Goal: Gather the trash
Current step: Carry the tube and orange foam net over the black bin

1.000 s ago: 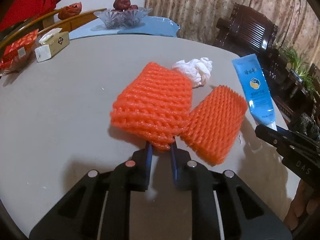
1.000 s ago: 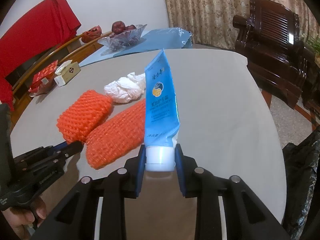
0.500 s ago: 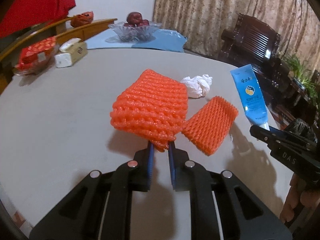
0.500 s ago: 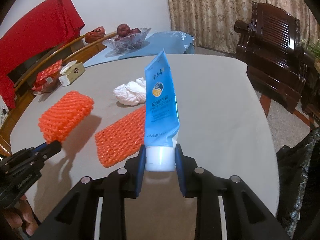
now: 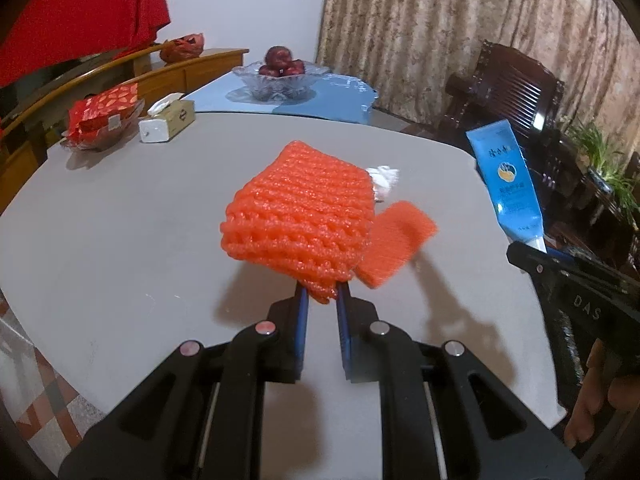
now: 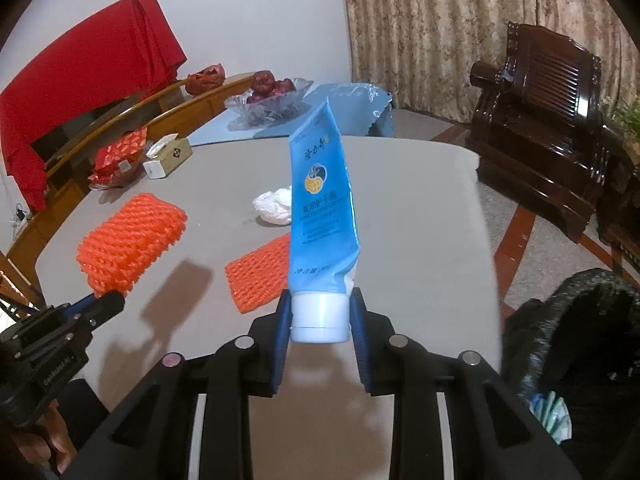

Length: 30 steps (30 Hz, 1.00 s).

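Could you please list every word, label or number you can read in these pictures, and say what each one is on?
"DAS": on the right gripper.
"GenRobot.AI", small and only roughly legible: on the left gripper.
"蛇油护手霜": on the blue tube.
Brand characters at the tube's top and fine print below: too small to read.
Emblem on the tissue box: no readable text.

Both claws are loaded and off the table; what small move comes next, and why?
Probably swing the right claw, clamping the blue hand-cream tube by its white cap, toward the open black trash bag at its right, since it is nearest; the orange foam net follows.
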Tool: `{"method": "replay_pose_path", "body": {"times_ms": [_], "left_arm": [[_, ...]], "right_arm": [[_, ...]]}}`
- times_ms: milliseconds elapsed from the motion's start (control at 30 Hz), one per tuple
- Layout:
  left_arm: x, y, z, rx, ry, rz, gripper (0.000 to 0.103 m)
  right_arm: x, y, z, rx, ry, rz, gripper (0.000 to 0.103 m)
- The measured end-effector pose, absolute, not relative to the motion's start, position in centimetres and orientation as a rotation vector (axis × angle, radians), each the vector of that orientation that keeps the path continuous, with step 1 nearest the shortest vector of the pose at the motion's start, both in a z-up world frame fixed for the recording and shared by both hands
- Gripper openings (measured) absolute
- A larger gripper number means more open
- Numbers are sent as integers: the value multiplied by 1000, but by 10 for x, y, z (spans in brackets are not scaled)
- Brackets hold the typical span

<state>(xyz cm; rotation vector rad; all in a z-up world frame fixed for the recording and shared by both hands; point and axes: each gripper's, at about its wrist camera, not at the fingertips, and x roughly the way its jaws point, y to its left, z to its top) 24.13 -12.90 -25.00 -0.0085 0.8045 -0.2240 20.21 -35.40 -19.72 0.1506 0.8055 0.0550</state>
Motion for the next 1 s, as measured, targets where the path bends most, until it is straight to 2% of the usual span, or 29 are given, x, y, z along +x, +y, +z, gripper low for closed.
{"method": "replay_pose_path", "body": {"times_ms": [667,1000], "left_arm": [[178,-214,-214,11,773,-357,13],[145,-309,-220,31,813,-477,13]], "right_arm": [[125,-418,-164,119,786,-32,28],[79,-490,-166,130,799,-133,28]]}}
